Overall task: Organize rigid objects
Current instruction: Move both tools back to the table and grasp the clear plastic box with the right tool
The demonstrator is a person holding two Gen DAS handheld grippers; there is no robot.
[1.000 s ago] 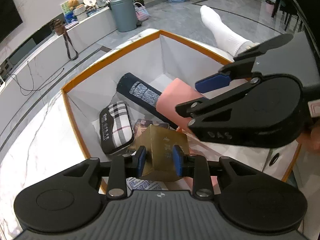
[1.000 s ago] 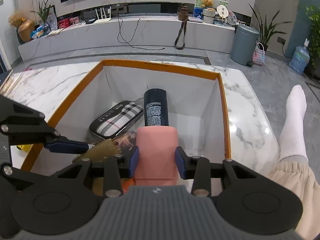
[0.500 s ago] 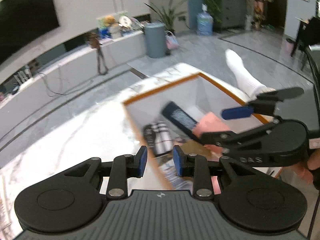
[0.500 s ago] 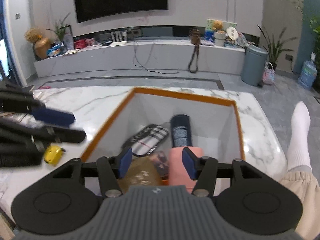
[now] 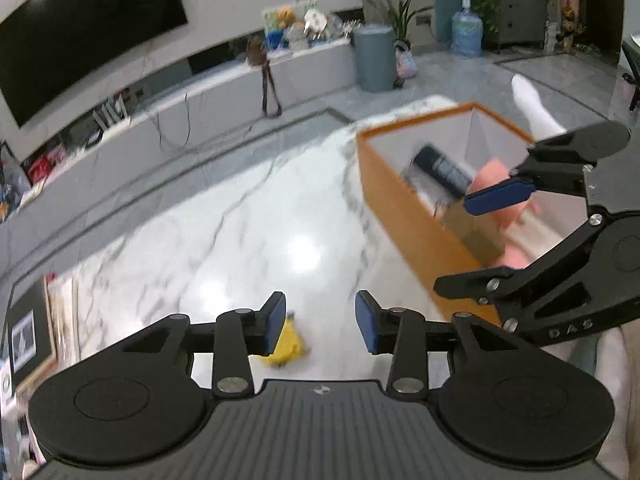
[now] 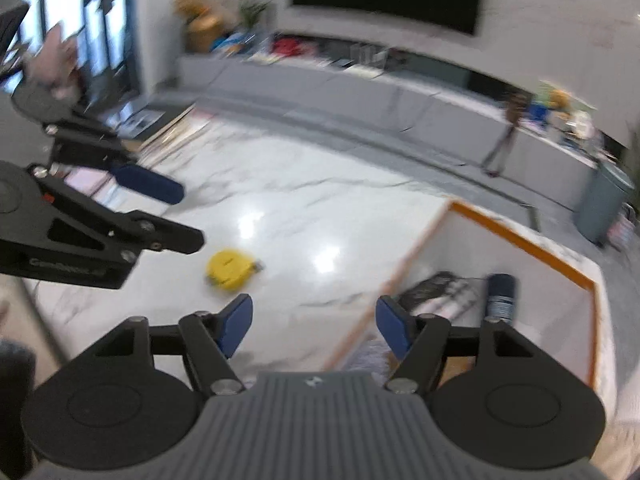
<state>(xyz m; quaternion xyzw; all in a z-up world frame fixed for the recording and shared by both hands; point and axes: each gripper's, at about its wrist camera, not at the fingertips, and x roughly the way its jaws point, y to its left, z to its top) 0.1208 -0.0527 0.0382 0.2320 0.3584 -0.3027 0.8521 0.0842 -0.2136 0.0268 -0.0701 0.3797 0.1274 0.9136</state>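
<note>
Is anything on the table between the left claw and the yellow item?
Nothing visible. The left claw is open and empty, with the yellow item lying alone on bare marble table just beyond its fingertips. The box sits off to the right.

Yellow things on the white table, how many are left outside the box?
1: the yellow tape measure lies on the marble table, left of the orange-rimmed box. Others could hide behind the grippers.

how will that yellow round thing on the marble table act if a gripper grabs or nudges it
The yellow round thing looks like a stiff, flat disc lying flat, so it probably won't roll or tip. On the glossy marble table it would likely slide when nudged. Its low profile may make gripping its edges awkward.
</note>
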